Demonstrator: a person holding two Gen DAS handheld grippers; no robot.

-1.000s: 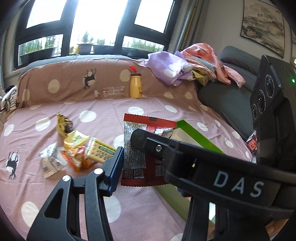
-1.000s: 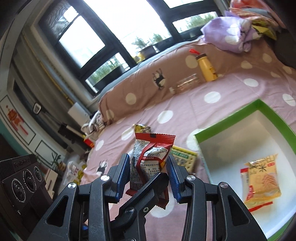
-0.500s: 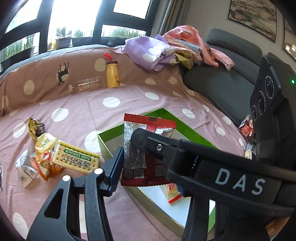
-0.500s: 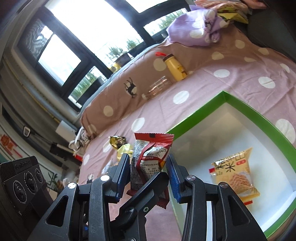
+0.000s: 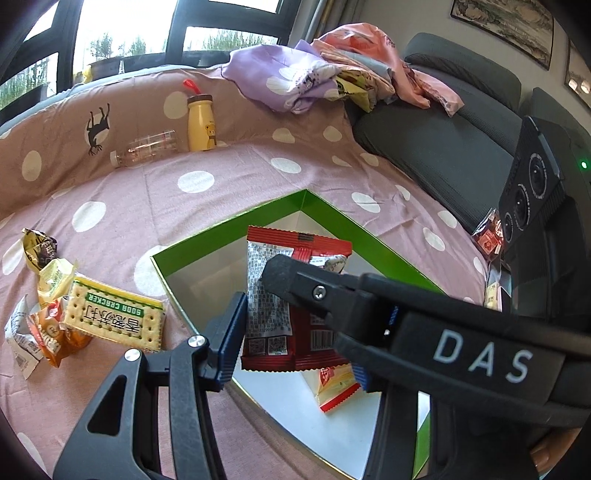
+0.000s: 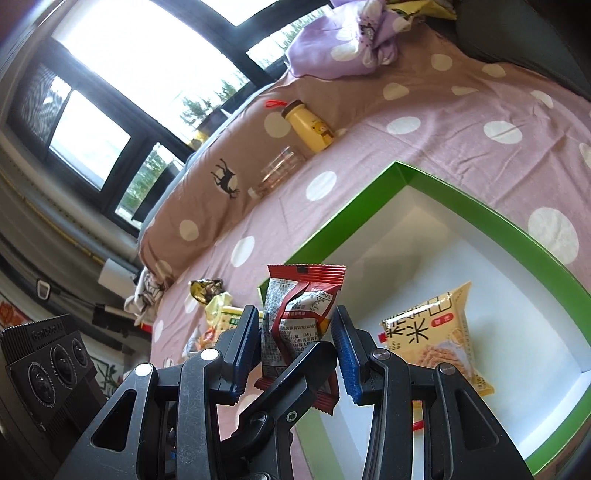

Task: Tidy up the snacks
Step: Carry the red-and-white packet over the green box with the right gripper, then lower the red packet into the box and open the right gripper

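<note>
With both the left gripper (image 5: 295, 325) and right gripper (image 6: 293, 349) narrowly closed on the red snack packet (image 5: 291, 295) above the green-rimmed box (image 6: 461, 199), lower it inside, beside the yellow rice-cracker packet (image 6: 436, 339), before releasing.

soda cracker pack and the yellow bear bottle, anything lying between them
Left wrist view: only bare polka-dot cover between the soda cracker pack and yellow bottle; a clear bottle lies just aside.

This is a home, a living room by the look of it. A grey sofa (image 5: 443, 147) is draped with a polka-dot sheet (image 5: 221, 192), a heap of clothes (image 5: 332, 81) lies on its back edge, a framed painting (image 5: 502, 26) hangs on the wall, and large windows (image 6: 129, 74) face greenery.
</note>
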